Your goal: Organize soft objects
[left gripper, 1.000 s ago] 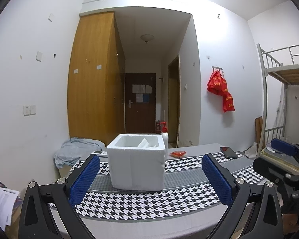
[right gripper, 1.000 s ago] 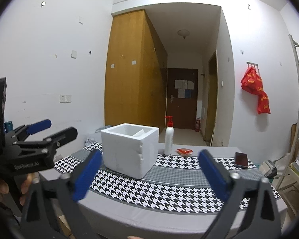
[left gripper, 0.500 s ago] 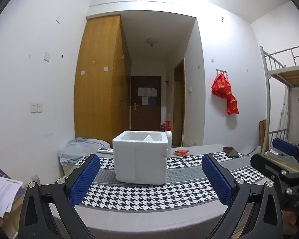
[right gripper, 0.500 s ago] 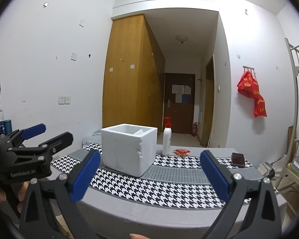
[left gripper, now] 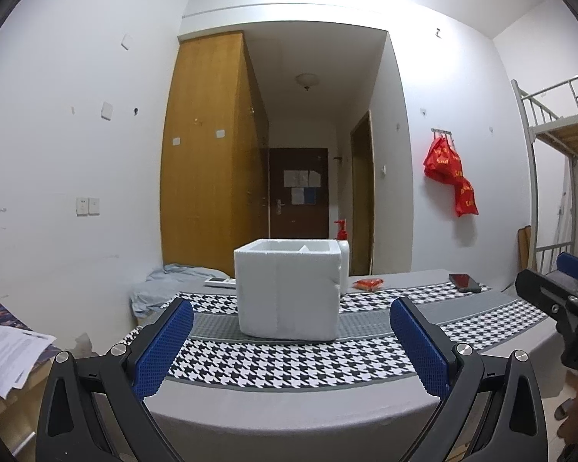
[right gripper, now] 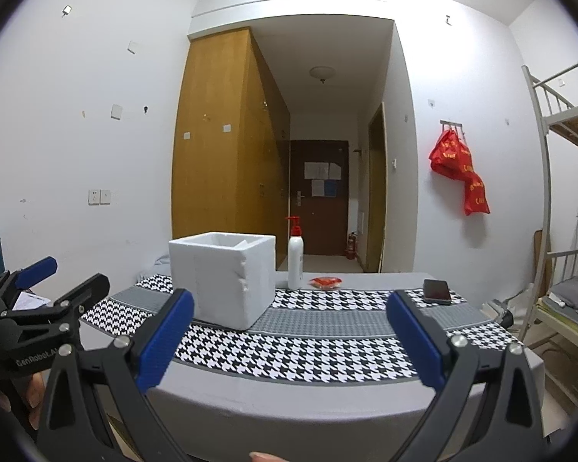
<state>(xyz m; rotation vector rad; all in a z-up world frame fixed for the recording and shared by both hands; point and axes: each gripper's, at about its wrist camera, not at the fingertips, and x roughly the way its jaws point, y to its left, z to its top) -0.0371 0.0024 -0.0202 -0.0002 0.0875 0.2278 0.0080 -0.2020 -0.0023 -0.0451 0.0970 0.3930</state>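
A white foam box [left gripper: 287,290] [right gripper: 221,279] stands open-topped on the table [left gripper: 289,396] [right gripper: 327,396], on a houndstooth cloth [left gripper: 289,360] [right gripper: 312,354]. Behind it lies a small red soft packet [left gripper: 368,283] [right gripper: 325,282]. My left gripper [left gripper: 289,346] is open and empty, short of the table's near edge, facing the box. My right gripper [right gripper: 289,340] is open and empty too, level with it and to its right. Each gripper shows at the edge of the other's view: the right gripper [left gripper: 558,292], the left gripper [right gripper: 46,292].
A white pump bottle [right gripper: 295,258] with a red top stands behind the box, a dark phone [right gripper: 437,290] lies at the table's right. A bunk bed [right gripper: 562,208] is on the right, red bags [right gripper: 460,169] hang on the wall, papers [left gripper: 7,354] lie at the left.
Both grippers have drawn back from the table and tilted up slightly, so the box looks smaller and farther. Both stay open and empty.
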